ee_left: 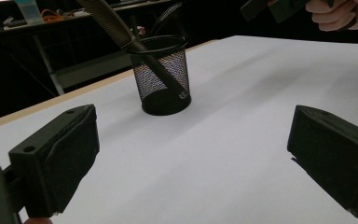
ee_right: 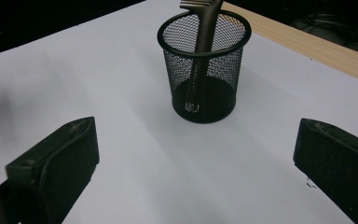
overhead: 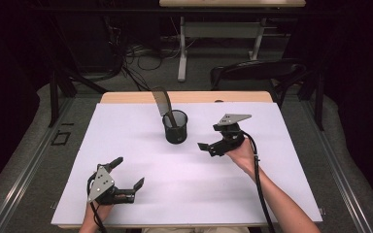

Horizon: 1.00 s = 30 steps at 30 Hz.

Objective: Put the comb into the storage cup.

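Note:
A black mesh cup stands on the white sheet near the table's far middle. A dark long-handled utensil leans in it, its flat head tilted up and to the left. My right gripper hovers just right of the cup, pointing at it, open and empty. From the right gripper view, the cup and utensil sit ahead between my wide jaws. My left gripper rests near the front left, open and empty. Its own view has the cup farther off.
The wooden table edge runs just behind the cup. Past it stand a black chair, a white desk frame and loose cables on the floor. The right hand and its gripper appear at the top right of the left gripper view.

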Each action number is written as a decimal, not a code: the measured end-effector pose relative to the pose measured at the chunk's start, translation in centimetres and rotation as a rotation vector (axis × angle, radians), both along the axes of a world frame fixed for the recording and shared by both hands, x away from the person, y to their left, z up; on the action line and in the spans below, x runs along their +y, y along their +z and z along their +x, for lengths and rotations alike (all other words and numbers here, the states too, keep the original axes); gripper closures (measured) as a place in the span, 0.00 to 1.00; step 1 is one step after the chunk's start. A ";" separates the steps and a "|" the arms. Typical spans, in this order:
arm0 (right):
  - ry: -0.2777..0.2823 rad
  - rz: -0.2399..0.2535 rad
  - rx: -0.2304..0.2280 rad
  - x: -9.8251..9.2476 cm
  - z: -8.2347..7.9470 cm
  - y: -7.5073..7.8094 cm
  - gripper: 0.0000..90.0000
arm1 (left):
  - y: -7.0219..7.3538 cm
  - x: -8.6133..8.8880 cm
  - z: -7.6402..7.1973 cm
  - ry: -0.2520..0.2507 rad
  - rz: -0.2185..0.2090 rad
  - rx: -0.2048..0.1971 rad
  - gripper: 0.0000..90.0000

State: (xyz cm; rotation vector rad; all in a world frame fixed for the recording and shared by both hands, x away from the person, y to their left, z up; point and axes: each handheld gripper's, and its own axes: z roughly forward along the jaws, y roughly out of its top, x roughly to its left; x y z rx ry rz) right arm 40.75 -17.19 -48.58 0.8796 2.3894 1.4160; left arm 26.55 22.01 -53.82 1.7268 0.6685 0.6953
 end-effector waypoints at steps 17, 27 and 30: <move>-0.017 -0.042 0.005 -2.8 -1.9 -0.3 0.00 | 0.0 -0.2 0.1 -0.006 0.001 -0.001 0.02; -0.009 -0.092 -0.003 -4.1 -3.6 -0.4 0.00 | 0.0 -0.1 0.0 -0.007 -0.001 0.001 0.02; -0.009 -0.103 -0.004 -4.5 -4.1 -0.5 0.00 | 0.1 -0.2 0.0 -0.007 -0.001 0.001 0.02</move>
